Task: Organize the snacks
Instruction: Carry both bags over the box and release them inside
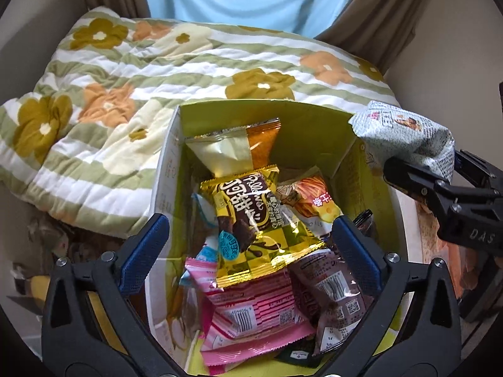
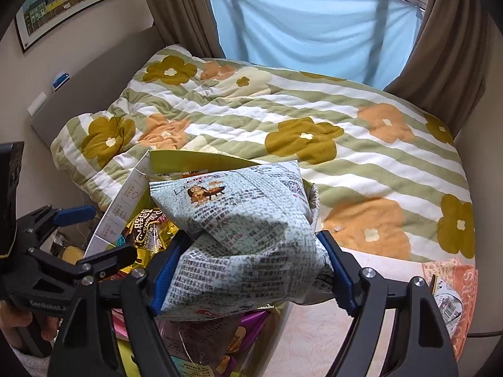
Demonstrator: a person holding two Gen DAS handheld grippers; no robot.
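Observation:
A yellow-green cardboard box [image 1: 309, 125] stands open and holds several snack packs: a gold chocolate pack [image 1: 251, 220], a pink pack [image 1: 251, 311], a brown pack [image 1: 333, 292] and an orange-white pack [image 1: 235, 147]. My left gripper [image 1: 251, 235] is open and empty, its blue pads on either side of the box's near end, just above the packs. My right gripper [image 2: 248, 270] is shut on a pale newsprint-patterned snack bag [image 2: 239, 220], held above the box's right rim; the bag also shows in the left wrist view [image 1: 405, 135]. The box also shows in the right wrist view [image 2: 125, 198].
A bed with a green-striped floral quilt [image 2: 314, 125] lies behind the box. A pale tabletop [image 2: 314, 330] lies to the right, with an orange snack wrapper [image 2: 456, 298] at its far right. Curtains and a blue sheet hang at the back.

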